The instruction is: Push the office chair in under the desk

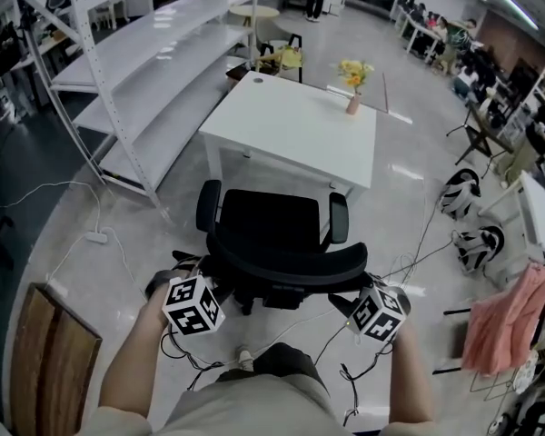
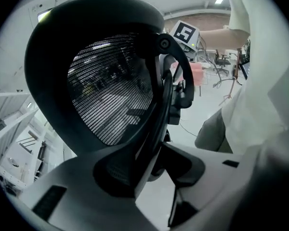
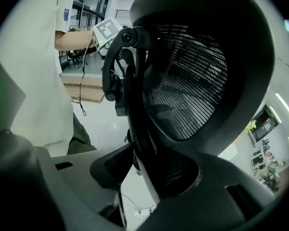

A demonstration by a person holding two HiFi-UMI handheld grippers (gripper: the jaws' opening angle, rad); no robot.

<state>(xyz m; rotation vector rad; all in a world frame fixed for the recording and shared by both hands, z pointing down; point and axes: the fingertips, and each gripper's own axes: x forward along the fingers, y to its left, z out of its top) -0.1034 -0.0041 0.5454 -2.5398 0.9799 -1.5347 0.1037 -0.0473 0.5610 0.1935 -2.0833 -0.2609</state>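
- One container to call: a small pink vase (image 1: 353,104) stands upright near the far edge of the desk (image 1: 282,139), with yellow flowers (image 1: 354,73) spilling out of its top.
- The desk is a flat, matte white rectangle on white legs.
- The office chair (image 1: 271,225) is black, with a padded seat and curved armrests. It faces the desk, just at the near edge, seat not yet under the top.
- Its backrest (image 1: 286,263) is see-through mesh stretched in a smooth, rounded plastic frame.
- The left gripper (image 2: 151,172) has its jaws apart, astride the backrest's left rim. Floor shows beside the rim, so there's no pinch.
- The right gripper (image 3: 139,177) is the same on the right rim: jaws wide, rim between them, unclamped.
- The floor (image 1: 409,207) is glossy grey, with thin cables (image 1: 73,243) trailing across it.
- White metal shelving (image 1: 154,53) stands left of the desk, and a pink cloth (image 1: 504,321) hangs off to the right.
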